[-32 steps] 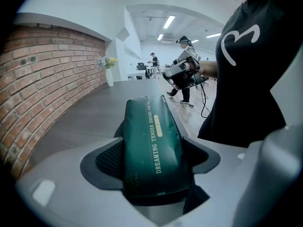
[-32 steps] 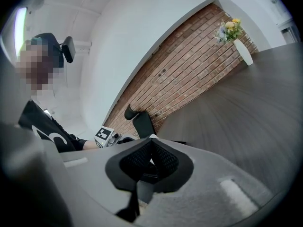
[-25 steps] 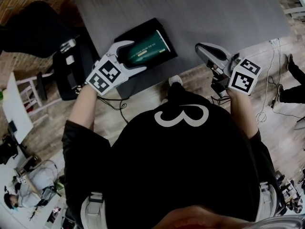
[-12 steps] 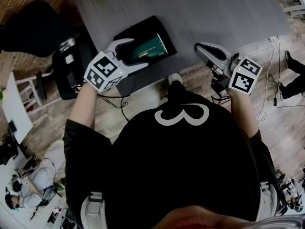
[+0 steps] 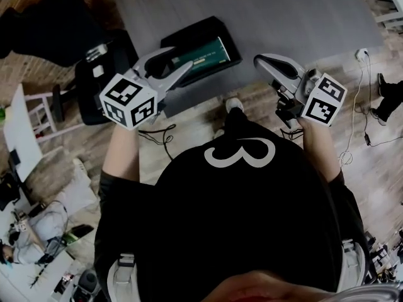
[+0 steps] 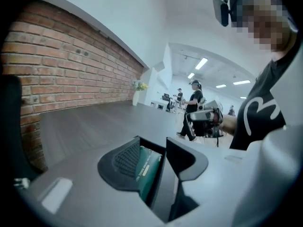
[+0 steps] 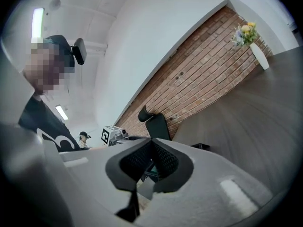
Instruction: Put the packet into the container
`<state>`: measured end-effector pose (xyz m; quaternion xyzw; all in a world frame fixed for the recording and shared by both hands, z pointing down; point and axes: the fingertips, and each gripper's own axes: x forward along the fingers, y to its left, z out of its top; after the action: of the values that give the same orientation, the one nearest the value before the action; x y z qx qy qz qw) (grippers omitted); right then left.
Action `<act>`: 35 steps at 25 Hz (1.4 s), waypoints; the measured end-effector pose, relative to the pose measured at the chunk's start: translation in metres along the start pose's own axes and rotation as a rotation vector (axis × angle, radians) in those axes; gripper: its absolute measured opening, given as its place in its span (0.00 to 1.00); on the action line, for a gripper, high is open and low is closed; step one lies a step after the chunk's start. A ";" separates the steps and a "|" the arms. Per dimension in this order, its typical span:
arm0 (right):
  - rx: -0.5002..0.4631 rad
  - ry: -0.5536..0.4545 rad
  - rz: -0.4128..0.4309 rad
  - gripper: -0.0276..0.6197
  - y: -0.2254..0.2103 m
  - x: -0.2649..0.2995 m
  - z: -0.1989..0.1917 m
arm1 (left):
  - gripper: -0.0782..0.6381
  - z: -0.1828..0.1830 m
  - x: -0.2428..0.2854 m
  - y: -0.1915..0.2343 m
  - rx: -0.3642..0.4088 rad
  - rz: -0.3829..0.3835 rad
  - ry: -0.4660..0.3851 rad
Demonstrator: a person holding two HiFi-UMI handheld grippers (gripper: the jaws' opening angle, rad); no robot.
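Green packet (image 5: 203, 54) lies inside the black container (image 5: 195, 30) on the worktop (image 5: 283, 17). Left gripper (image 5: 179, 58) fingers are closing on nothing just beside it and could snag the packet's edge, dragging it out. Right gripper (image 5: 261, 61) fingers are pressed together.

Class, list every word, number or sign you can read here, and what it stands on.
"3", or a white figure like it: on the shirt.
Packet: one line of white print, too small to read.
Cubes: square marker patterns only, no words.
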<state>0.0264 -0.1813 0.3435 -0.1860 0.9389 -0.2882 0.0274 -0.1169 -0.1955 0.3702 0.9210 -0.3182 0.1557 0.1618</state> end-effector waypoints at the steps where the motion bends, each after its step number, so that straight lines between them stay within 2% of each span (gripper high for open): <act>1: -0.007 0.000 0.003 0.04 0.006 0.002 0.002 | 0.32 0.009 -0.008 -0.005 -0.027 0.011 -0.045; 2: -0.018 0.003 0.009 0.04 0.015 0.004 0.003 | 0.24 0.018 -0.018 -0.013 -0.055 0.018 -0.090; 3: -0.033 0.004 0.017 0.04 0.025 0.006 0.003 | 0.21 0.023 -0.029 -0.021 -0.080 0.020 -0.132; 5: -0.066 0.001 0.038 0.04 0.046 0.012 0.003 | 0.20 0.029 -0.046 -0.040 -0.116 0.011 -0.196; 8: -0.093 0.003 0.069 0.04 0.071 0.020 -0.002 | 0.15 0.028 -0.059 -0.070 -0.145 -0.023 -0.235; 11: -0.081 -0.003 0.102 0.04 0.090 0.030 -0.009 | 0.13 0.023 -0.066 -0.095 -0.122 -0.041 -0.231; 16: -0.138 0.038 0.065 0.04 0.107 0.033 -0.034 | 0.13 0.009 -0.072 -0.118 -0.108 -0.011 -0.245; 24: -0.216 0.071 -0.009 0.04 0.117 0.040 -0.060 | 0.13 -0.018 -0.083 -0.113 -0.190 0.040 -0.265; 35: -0.182 0.095 0.001 0.04 0.117 0.045 -0.064 | 0.13 -0.013 -0.091 -0.112 -0.158 0.049 -0.279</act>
<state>-0.0645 -0.0743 0.3346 -0.1736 0.9615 -0.2103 -0.0340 -0.1158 -0.0581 0.3246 0.9101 -0.3714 0.0046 0.1839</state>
